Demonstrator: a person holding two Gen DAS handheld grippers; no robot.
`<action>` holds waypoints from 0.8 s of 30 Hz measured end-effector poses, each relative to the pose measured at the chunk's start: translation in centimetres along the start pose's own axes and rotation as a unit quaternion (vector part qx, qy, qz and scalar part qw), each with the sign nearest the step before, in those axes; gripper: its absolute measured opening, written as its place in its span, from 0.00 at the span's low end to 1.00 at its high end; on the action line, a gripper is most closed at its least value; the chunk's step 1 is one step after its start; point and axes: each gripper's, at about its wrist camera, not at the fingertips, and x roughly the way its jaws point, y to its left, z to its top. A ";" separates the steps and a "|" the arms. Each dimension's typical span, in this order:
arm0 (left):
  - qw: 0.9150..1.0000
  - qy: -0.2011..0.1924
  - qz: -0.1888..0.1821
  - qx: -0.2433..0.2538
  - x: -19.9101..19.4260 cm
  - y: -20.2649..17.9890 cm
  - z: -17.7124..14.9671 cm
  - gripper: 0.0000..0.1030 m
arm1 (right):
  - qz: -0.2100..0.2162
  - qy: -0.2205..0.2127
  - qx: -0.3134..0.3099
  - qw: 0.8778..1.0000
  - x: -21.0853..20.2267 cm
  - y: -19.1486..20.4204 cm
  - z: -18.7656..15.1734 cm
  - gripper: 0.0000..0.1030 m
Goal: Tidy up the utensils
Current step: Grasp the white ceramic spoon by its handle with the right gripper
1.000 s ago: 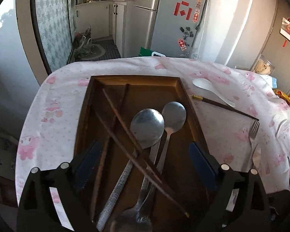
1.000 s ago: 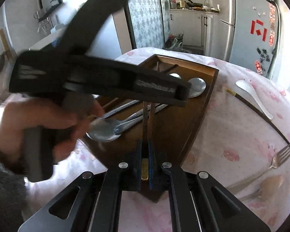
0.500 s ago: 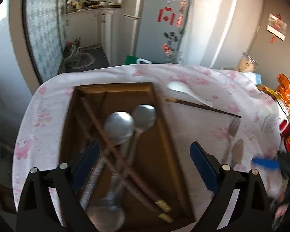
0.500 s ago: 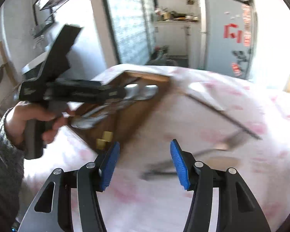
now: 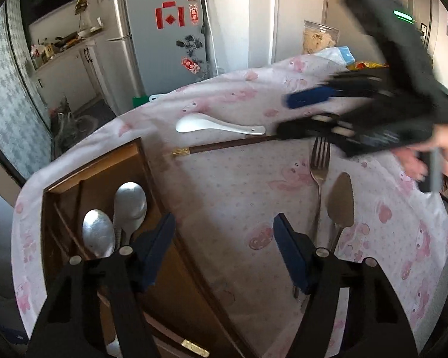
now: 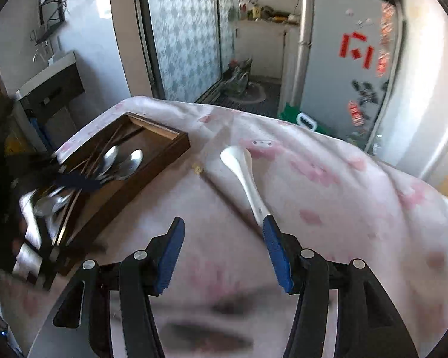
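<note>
Both tools empty with jaws apart. Left tool (image 5: 224, 247) hangs over the right edge of the wooden tray (image 5: 140, 161), which sits at the table's left side. Tray holds two metal spoons (image 5: 130, 200) and several dark chopsticks (image 6: 104, 146), bowls pointing the far way, so sorted items go in lengthwise.

Right tool (image 6: 222, 250) is low over the pink tablecloth (image 5: 230, 185), open gap aimed up the table. White spoon (image 6: 243, 176) lies loose on the cloth, handle end just beside the tool's right fingertip (image 6: 273, 244), not between the jaws. A single dark chopstick (image 5: 230, 144) with gold cap lies just near side of the white spoon; in the left view its far end runs under the right tool, so that looks like the likely pick, but the right view is too blurred to confirm.

Fork (image 5: 319, 164) and a small gold cake server (image 5: 340, 200) lie side by side nearer the table's right, handles toward the camera, not yet put away.

Judgement: mid-task, four items left outside the tray
</note>
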 end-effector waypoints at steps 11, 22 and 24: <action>1.000 0.008 -0.024 -0.015 1.4 2.3 0.8 0.87 | -0.003 0.070 -0.061 0.996 9.7 0.0 3.5 0.54; 0.999 0.014 -0.039 -0.012 2.0 1.9 0.7 0.88 | 0.013 0.071 -0.037 0.997 9.4 -1.9 4.1 0.34; 0.999 0.014 -0.041 -0.016 2.1 1.9 0.7 0.89 | 0.007 0.069 -0.048 0.996 9.5 -1.8 4.3 0.34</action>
